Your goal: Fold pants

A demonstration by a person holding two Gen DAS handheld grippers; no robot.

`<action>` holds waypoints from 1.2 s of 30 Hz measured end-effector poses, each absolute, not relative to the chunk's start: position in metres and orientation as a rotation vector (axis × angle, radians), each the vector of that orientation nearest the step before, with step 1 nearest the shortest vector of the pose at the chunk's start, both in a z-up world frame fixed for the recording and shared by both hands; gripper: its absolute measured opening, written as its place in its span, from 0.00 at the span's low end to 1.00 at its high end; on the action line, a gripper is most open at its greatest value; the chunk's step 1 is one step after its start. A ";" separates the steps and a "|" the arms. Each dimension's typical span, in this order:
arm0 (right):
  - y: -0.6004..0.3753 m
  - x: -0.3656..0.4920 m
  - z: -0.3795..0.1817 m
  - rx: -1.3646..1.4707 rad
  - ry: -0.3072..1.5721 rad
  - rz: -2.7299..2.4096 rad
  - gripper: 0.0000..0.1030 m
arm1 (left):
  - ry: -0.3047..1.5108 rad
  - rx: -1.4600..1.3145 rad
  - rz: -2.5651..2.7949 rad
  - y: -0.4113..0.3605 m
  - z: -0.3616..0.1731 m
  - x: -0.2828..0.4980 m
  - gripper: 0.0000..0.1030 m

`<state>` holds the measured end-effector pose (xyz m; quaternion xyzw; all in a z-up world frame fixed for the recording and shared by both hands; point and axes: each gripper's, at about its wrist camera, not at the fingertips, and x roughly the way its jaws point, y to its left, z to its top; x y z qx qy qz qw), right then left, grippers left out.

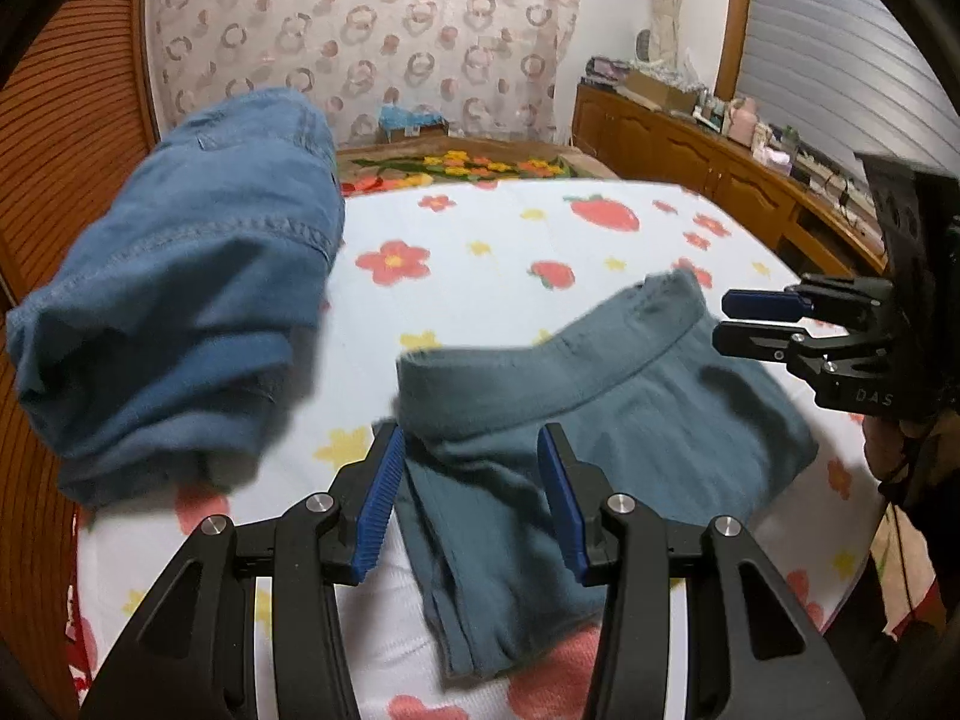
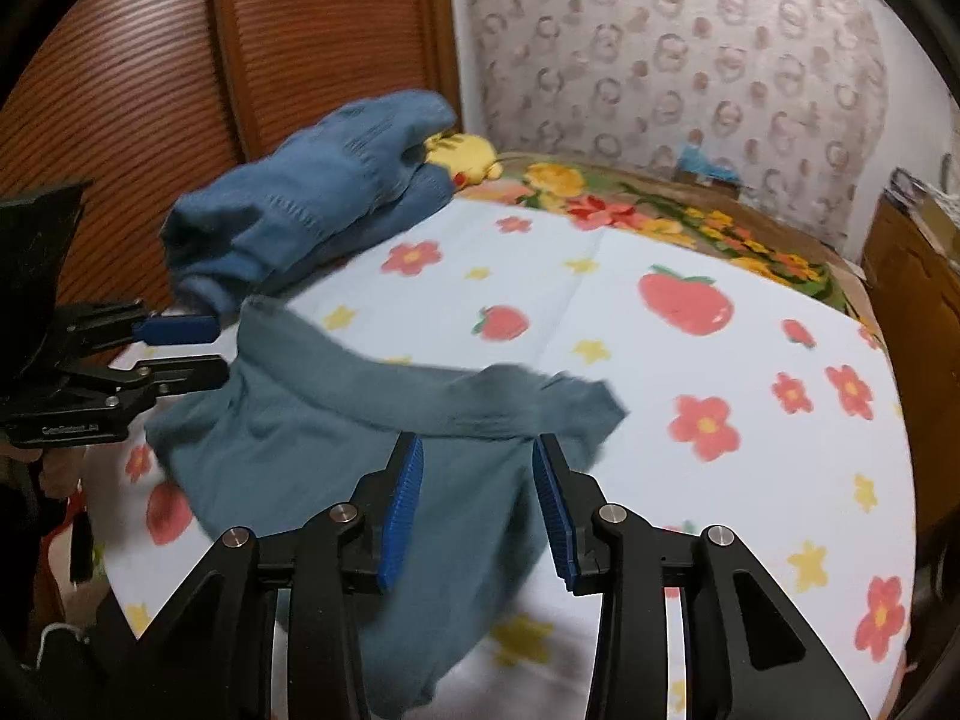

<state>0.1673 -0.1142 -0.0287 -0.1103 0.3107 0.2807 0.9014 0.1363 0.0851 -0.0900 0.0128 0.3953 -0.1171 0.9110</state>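
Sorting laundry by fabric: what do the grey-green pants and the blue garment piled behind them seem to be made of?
Grey-green pants: soft matte knit, probably cotton jersey; the banded waist looks stretchy and it drapes limply. Blue garment: looks like light denim or chambray; stitched seams show and its folds stand stiffer. Blur leaves both uncertain.

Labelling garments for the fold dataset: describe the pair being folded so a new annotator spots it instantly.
Start from the white bedsheet printed with red flowers and strawberries. Two garments lie on it; take the flat grey-green soft-knit pants at the near edge, with a ribbed waistband. The other, a rumpled blue denim garment, is heaped further back by the wooden slatted wall and shows stitched seams.
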 end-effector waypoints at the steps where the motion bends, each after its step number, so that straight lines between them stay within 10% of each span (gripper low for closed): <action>1: -0.112 0.168 -0.030 -0.236 0.649 0.583 0.38 | 0.823 0.030 -0.237 0.084 -0.093 0.137 0.46; 36: -0.094 0.169 -0.054 -0.303 0.700 0.537 0.62 | 0.859 0.026 -0.188 0.090 -0.121 0.141 0.71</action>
